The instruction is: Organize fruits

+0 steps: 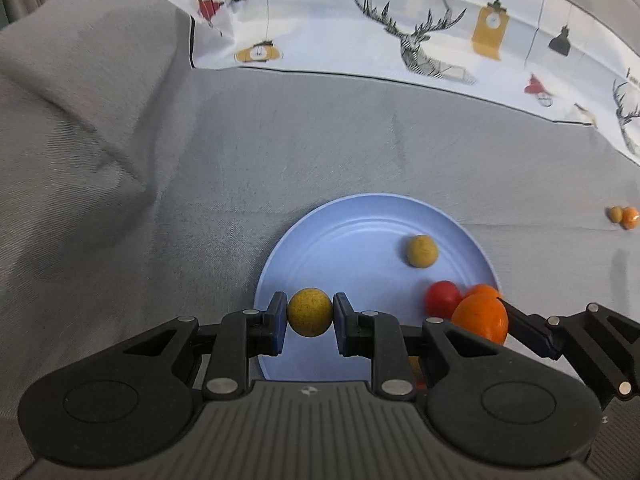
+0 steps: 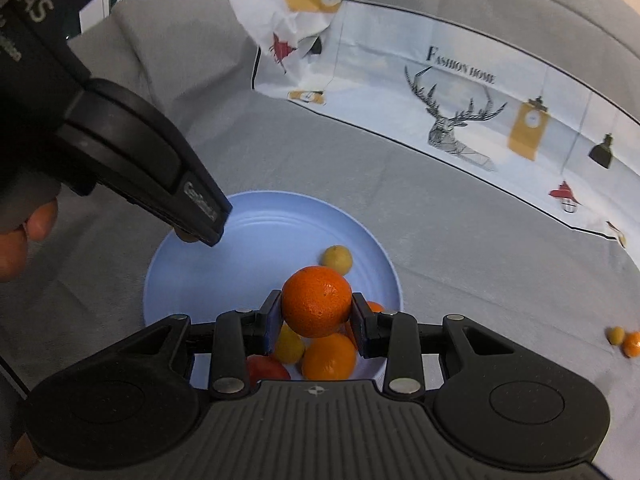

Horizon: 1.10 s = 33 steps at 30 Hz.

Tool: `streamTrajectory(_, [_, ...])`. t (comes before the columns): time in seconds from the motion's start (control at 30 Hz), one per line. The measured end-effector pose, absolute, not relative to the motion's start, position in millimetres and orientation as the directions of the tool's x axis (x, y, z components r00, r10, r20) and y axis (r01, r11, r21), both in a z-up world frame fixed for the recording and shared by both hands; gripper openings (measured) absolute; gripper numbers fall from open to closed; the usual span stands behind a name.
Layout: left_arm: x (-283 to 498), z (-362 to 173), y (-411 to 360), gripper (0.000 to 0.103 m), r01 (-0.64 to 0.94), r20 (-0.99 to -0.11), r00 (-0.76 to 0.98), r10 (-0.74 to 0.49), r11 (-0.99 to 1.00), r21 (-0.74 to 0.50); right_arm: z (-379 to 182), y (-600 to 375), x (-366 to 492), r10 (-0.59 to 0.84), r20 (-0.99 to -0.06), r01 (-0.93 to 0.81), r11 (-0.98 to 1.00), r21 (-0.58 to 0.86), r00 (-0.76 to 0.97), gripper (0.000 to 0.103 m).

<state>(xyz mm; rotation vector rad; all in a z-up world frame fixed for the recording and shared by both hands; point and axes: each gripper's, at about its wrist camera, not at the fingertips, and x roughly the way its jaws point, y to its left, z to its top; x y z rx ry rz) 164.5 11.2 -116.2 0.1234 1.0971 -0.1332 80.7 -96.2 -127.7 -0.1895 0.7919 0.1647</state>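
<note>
My left gripper [image 1: 310, 318] is shut on a small yellow speckled fruit [image 1: 310, 312] above the near left part of the blue plate [image 1: 320, 240]. My right gripper [image 2: 316, 314] is shut on an orange [image 2: 316, 306] above the plate's [image 2: 248, 248] near side. On the plate lie a yellow fruit [image 1: 421, 251], a red tomato [image 1: 441, 298] and other oranges [image 2: 329, 356]. The right gripper and its orange [image 1: 480, 316] show at the right in the left wrist view. The left gripper's body [image 2: 120, 152] crosses the right wrist view.
Grey cloth [image 1: 160, 200] covers the surface, rumpled at the left. A white printed cloth [image 1: 400, 32] with deer and lamps lies at the back. Two small fruits, yellow-green [image 2: 615, 335] and orange [image 2: 633, 344], sit on the cloth far right.
</note>
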Motion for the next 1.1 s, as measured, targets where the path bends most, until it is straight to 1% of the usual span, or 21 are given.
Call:
streamTrajectory(0.07, [170,-120,12,0.028,0.178,-0.896,0.442,-0.054,0.984,0.028,-132,-92,88,0.078,-0.721,-0.227,0.967,-0.112,0.688,0.037])
streamTrajectory(0.1, [172,-121,13,0.041,0.181,-0.897,0.438,-0.056,0.983,0.026,-133,-90,91,0.082,-0.723,-0.235,0.965,-0.114,0.686,0.038])
streamTrajectory(0.13, [173,-120,14,0.07,0.179,-0.896,0.44,-0.06,0.984,0.023,-134,-90,93,0.089,-0.726,-0.245,0.963,-0.112,0.682,0.038])
streamTrajectory(0.17, [172,-117,15,0.085,0.173,-0.89,0.452,-0.062,0.985,0.019,-134,-89,94,0.099,-0.732,-0.258,0.96,-0.107,0.674,0.038])
streamTrajectory(0.2, [167,-112,18,0.099,0.165,-0.877,0.477,-0.064,0.986,0.018,-133,-88,95,0.106,-0.736,-0.265,0.959,-0.103,0.668,0.048])
streamTrajectory(0.23, [160,-104,20,0.102,0.169,-0.855,0.513,-0.072,0.985,0.018,-130,-88,94,0.101,-0.733,-0.26,0.96,-0.107,0.673,0.065])
streamTrajectory(0.27, [153,-99,20,0.102,0.183,-0.846,0.527,-0.074,0.983,0.028,-126,-88,90,0.093,-0.727,-0.253,0.961,-0.114,0.681,0.073])
streamTrajectory(0.3, [144,-94,20,0.102,0.199,-0.844,0.533,-0.068,0.979,0.047,-121,-89,84,0.09,-0.719,-0.249,0.961,-0.119,0.689,0.083])
streamTrajectory(0.33, [136,-90,21,0.102,0.2,-0.844,0.534,-0.055,0.978,0.062,-117,-89,77,0.088,-0.717,-0.248,0.961,-0.121,0.692,0.087])
streamTrajectory(0.43, [102,-80,32,0.103,0.165,-0.853,0.52,-0.033,0.984,0.063,-104,-92,47,0.07,-0.735,-0.225,0.968,-0.114,0.674,0.095])
streamTrajectory(0.57, [52,-72,49,0.103,0.104,-0.872,0.49,0.005,0.992,0.065,-88,-93,-3,0.066,-0.754,-0.202,0.975,-0.09,0.654,0.099])
streamTrajectory(0.67, [19,-64,59,0.103,0.077,-0.873,0.487,0.02,0.995,0.066,-76,-90,-36,0.053,-0.747,-0.179,0.98,-0.09,0.663,0.1])
streamTrajectory(0.77, [-10,-56,61,0.103,0.064,-0.849,0.526,0.049,0.993,0.096,-64,-86,-60,0.042,-0.718,-0.162,0.982,-0.1,0.695,0.1])
streamTrajectory(0.83, [-26,-51,59,0.103,0.077,-0.839,0.542,0.046,0.992,0.104,-55,-84,-74,0.034,-0.693,-0.153,0.982,-0.11,0.721,0.1])
streamTrajectory(0.97, [-50,-40,55,0.103,0.095,-0.822,0.569,0.024,0.991,0.095,-40,-83,-99,0.022,-0.635,-0.139,0.981,-0.134,0.772,0.102])
streamTrajectory(1.1, [-67,-28,57,0.103,0.08,-0.799,0.601,0.018,0.993,0.083,-31,-82,-124,0.017,-0.592,-0.134,0.979,-0.154,0.806,0.102])
